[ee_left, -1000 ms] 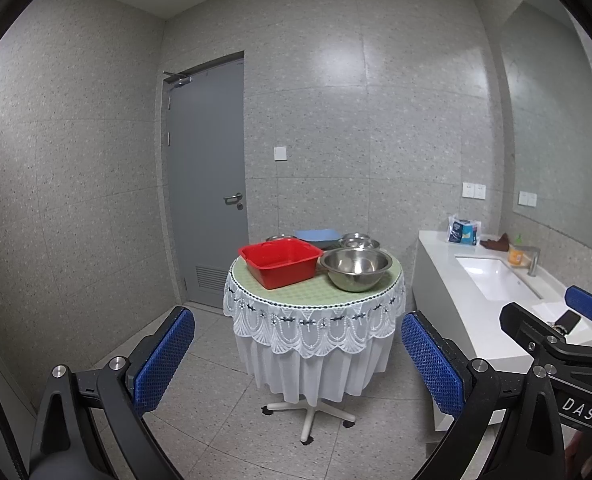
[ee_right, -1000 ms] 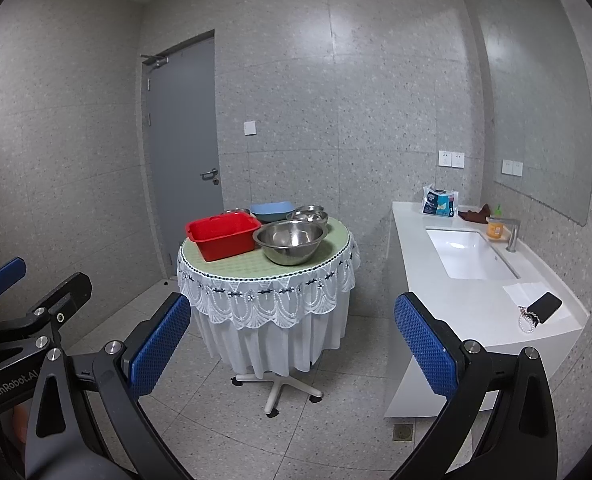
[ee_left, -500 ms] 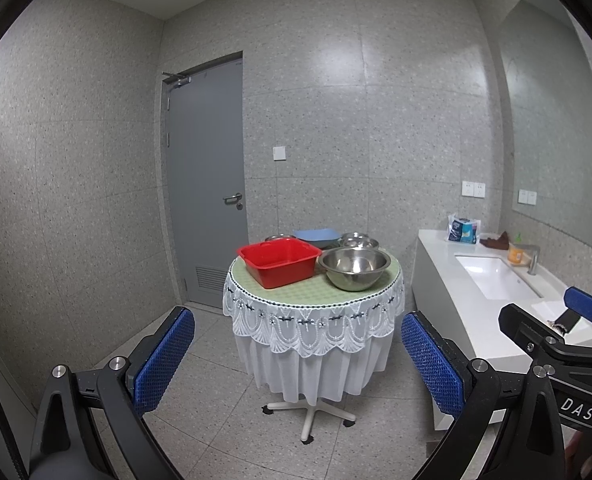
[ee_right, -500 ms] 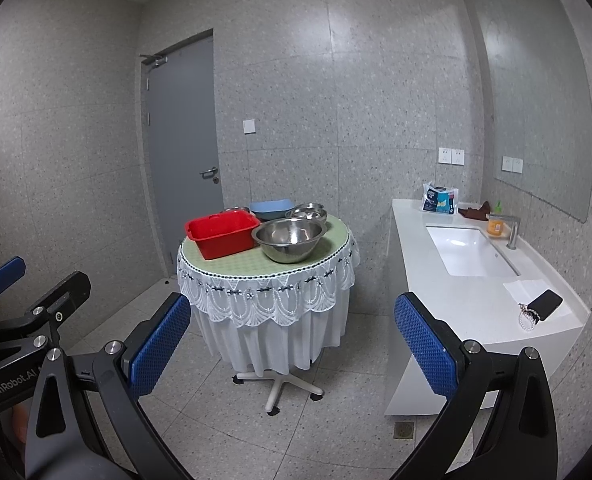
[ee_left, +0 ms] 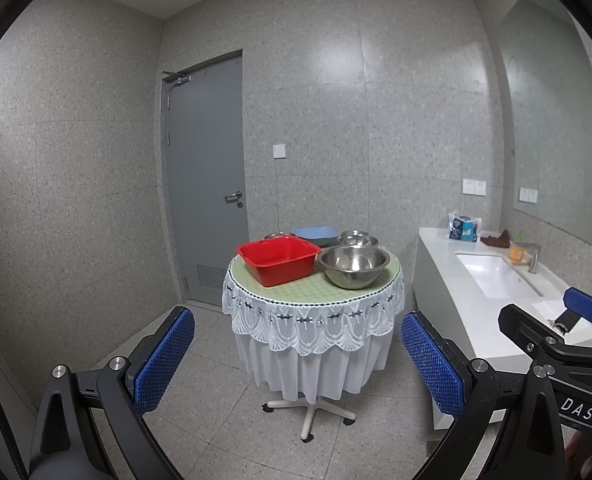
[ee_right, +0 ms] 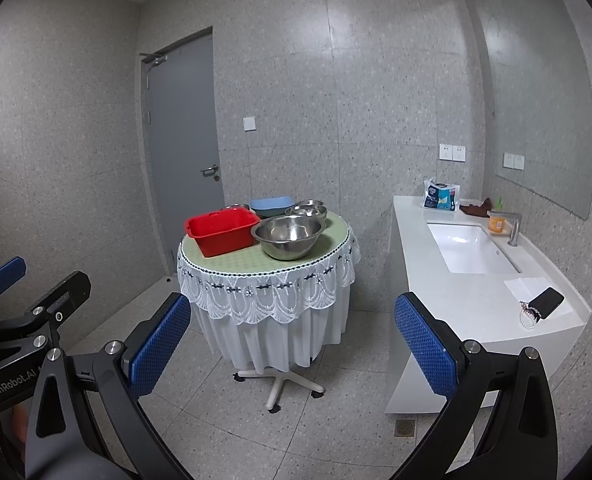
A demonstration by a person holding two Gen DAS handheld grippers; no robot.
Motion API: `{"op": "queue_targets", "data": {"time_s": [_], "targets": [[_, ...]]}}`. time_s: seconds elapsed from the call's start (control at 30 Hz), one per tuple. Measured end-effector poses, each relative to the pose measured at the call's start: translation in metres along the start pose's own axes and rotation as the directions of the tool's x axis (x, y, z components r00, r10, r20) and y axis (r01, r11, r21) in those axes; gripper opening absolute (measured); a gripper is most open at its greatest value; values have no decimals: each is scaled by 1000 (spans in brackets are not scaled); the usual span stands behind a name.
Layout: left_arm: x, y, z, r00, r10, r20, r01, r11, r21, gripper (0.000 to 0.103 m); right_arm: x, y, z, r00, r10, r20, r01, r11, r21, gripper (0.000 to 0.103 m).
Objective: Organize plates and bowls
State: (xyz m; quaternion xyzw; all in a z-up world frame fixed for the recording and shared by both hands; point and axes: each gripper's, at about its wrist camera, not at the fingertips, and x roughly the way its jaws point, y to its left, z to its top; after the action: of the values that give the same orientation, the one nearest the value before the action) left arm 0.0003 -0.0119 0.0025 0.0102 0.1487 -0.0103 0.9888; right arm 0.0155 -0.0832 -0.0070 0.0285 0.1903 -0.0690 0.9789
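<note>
Both my grippers hang well short of the round worktop [ee_left: 312, 292], fingers spread wide and holding nothing: left gripper [ee_left: 296, 360], right gripper [ee_right: 292, 344]. From the left camera I also see the right gripper's blue tip at the right edge, and from the right camera the left gripper at the left edge.

On the worktop I count one red tub [ee_left: 278, 260] at the front left, one big steel bowl [ee_left: 353, 266] just beside it at the front right, and one blue bowl [ee_left: 316, 233] behind the tub. Behind the big bowl sit two smaller steel bowls [ee_right: 310, 210], though they overlap and may be a stack. A further steel rim [ee_left: 278, 235] peeks over the tub; the tub hides the rest, so I cannot tell whether it is a plate or a bowl.

To the right, one sink counter [ee_right: 476, 304] carries one phone [ee_right: 546, 302], cut off by the right gripper in the left view.
</note>
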Motion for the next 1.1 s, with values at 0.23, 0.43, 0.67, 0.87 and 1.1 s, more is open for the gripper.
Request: {"op": "queue_targets", "data": {"time_s": [0.23,0.43,0.67,0.87,1.1], "targets": [[4,-1,3,1000,5,-10,-5,1000,6,102,5,-3,2,1000,6,-13,-6,1000,3,103],[9,-4,7,1000,8,-20,-7,1000,15,102,9,-7,8,1000,11,-26,-11,1000,9,103],[19,-5,13,999,8,-47,-7,1000,21,102,16,-8,12,999,10,-49,-9,1000,15,103],[32,-7,25,997,2,-76,0,1000,29,102,29,-11,18,997,7,-77,-5,1000,27,103],[64,-1,34,992,-6,-123,10,999,34,102,57,-14,20,994,6,-113,-1,999,48,103]]}}
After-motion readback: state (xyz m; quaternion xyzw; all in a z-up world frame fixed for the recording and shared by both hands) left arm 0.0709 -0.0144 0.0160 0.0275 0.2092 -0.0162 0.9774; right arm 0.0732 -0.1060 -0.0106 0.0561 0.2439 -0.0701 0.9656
